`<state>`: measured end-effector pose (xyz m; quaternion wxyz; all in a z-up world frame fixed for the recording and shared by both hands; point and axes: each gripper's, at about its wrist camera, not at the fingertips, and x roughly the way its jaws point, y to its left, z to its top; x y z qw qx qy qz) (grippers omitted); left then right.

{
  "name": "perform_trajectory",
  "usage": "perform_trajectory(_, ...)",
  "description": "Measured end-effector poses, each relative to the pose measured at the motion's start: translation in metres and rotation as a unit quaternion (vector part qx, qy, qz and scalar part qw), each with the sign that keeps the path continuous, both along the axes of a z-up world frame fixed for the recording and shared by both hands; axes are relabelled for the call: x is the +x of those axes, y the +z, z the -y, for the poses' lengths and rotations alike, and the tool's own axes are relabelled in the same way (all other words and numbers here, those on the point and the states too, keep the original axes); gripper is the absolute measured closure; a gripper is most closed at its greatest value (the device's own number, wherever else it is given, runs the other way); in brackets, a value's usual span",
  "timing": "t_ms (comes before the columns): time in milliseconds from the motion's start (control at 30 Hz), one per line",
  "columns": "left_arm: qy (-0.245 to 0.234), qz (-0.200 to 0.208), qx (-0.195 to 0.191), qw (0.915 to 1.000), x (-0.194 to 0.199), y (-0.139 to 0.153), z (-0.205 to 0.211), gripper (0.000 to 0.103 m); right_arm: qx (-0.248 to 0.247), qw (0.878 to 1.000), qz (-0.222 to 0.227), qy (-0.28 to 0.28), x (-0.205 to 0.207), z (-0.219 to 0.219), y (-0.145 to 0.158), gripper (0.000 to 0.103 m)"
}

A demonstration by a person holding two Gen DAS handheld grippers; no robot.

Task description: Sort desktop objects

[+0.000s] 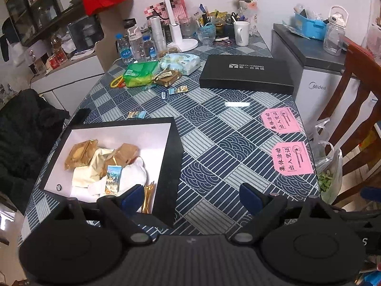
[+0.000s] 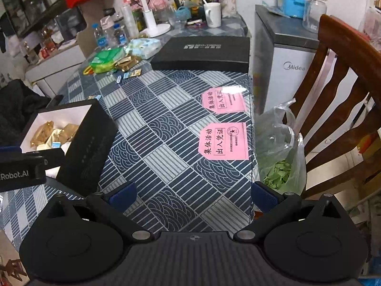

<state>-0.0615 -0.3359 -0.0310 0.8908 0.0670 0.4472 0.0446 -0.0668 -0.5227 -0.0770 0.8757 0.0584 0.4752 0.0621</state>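
An open black box with a white inside sits at the table's near left; it also shows in the right wrist view. In it lie gold snack packets, a white sock and a small blue-and-white candy packet. My left gripper is open and empty, just above the box's near right corner. My right gripper is open and empty over the bare tablecloth near the right edge. Loose small candy packets and one more lie on the table beyond the box.
The black box lid lies at the far right. A green bag, a brown packet and a tissue pack sit far left, with bottles, lamp and mug behind. Two pink slips lie under glass. A wooden chair and vegetable bag stand right of the table.
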Motion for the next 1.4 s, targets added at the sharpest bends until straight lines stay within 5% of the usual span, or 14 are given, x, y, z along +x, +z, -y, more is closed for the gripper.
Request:
perform_trajectory(833,-0.074,0.011,-0.041,0.9964,0.027,-0.012,-0.045,0.000,-0.054,0.995,0.007,-0.089,-0.010,-0.030,0.008,0.000)
perform_trajectory(1400,-0.051,-0.006,-0.029,0.9983,0.053,-0.030,-0.046,0.000,-0.056,0.996,-0.010,-0.067,0.027,-0.032,-0.010,0.000)
